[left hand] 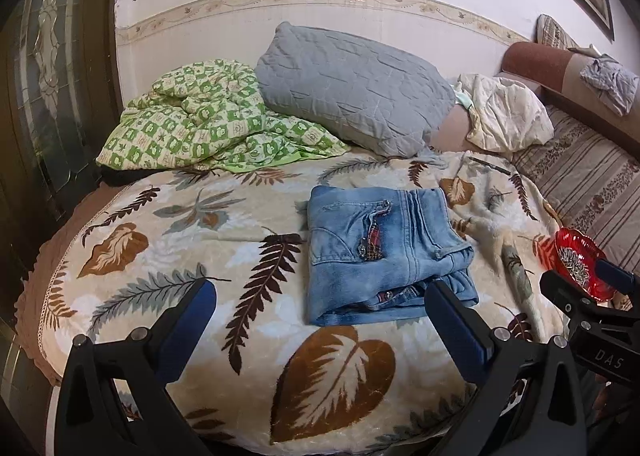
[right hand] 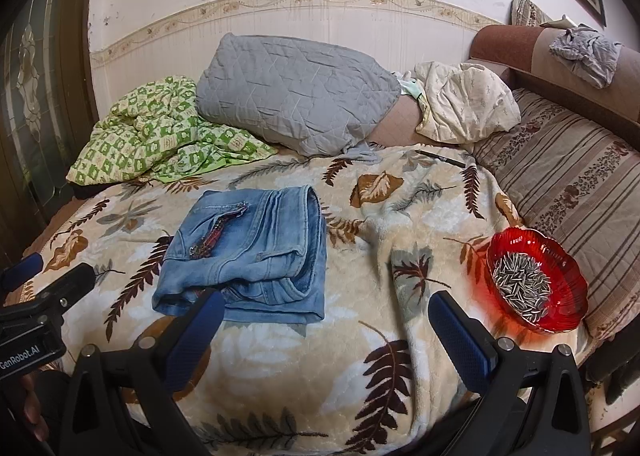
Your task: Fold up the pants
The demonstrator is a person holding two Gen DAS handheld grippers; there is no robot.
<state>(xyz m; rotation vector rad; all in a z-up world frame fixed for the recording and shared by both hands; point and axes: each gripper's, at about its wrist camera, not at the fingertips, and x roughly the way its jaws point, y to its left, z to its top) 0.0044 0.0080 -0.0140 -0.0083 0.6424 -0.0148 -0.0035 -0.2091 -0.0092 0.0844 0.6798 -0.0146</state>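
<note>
We see the pants (left hand: pixel 384 252), blue denim, lying folded into a compact bundle on the leaf-patterned blanket (left hand: pixel 200 240) of the bed, in front of the grey pillow (left hand: pixel 352 91). Our left hand-held gripper (left hand: pixel 320 296) hangs released just before the bundle, grasping nothing. Our right hand-held gripper (right hand: pixel 324 308) is likewise spread wide, with the red bowl (right hand: pixel 568 268) of seeds right of the pants.

A home bedroom: leaf-print blanket (left hand: pixel 160 296), grey pillow (left hand: pixel 352 87), rumpled quilt (left hand: pixel 188 123).
</note>
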